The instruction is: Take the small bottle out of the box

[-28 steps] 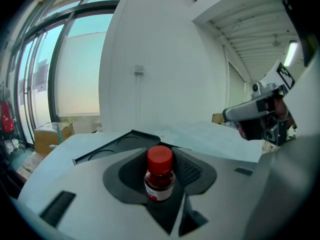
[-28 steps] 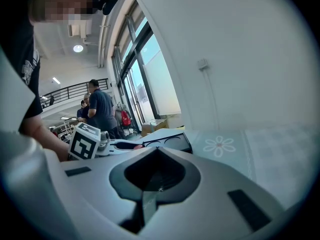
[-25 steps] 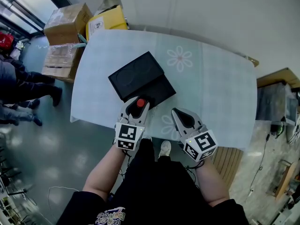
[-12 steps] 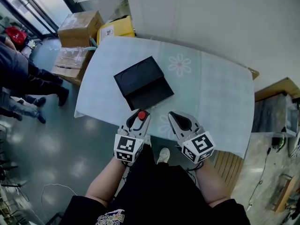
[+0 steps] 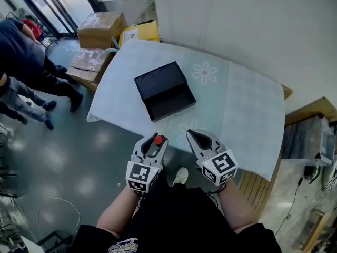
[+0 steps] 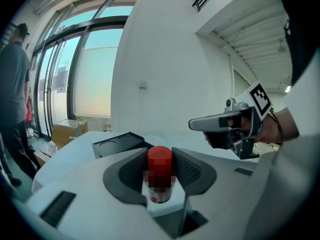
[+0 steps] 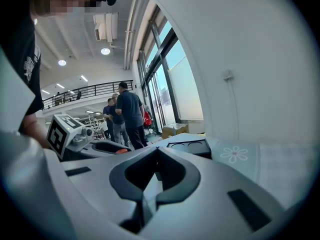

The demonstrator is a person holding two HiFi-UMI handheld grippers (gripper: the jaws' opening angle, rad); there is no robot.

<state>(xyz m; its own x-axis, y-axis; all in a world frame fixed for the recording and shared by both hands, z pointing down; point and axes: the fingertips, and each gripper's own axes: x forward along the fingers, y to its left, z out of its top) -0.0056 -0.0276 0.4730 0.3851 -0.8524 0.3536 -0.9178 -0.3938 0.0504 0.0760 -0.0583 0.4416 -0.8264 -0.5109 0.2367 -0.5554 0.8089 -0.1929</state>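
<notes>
My left gripper [image 5: 153,143] is shut on the small bottle [image 5: 159,140], a white bottle with a red cap [image 6: 160,160] standing upright between the dark pads. It hangs at the table's near edge, clear of the black box [image 5: 165,90]. That box lies open on the pale flowered tablecloth [image 5: 237,104], its lid [image 5: 159,78] folded back, its tray [image 5: 172,103] toward me. My right gripper [image 5: 192,135] hovers beside the left one, its jaws shut [image 7: 156,150] with nothing in them. From the right gripper view the box [image 7: 189,146] sits ahead.
Cardboard boxes [image 5: 101,25] and a yellow box [image 5: 139,31] stand on the floor past the table's far left corner. People [image 5: 23,62] stand on the grey floor at the left. A white wall [image 5: 237,20] rises behind the table.
Both grippers have pulled back toward me, away from the black box to the table's near edge. The red-capped bottle came along in the left one.
</notes>
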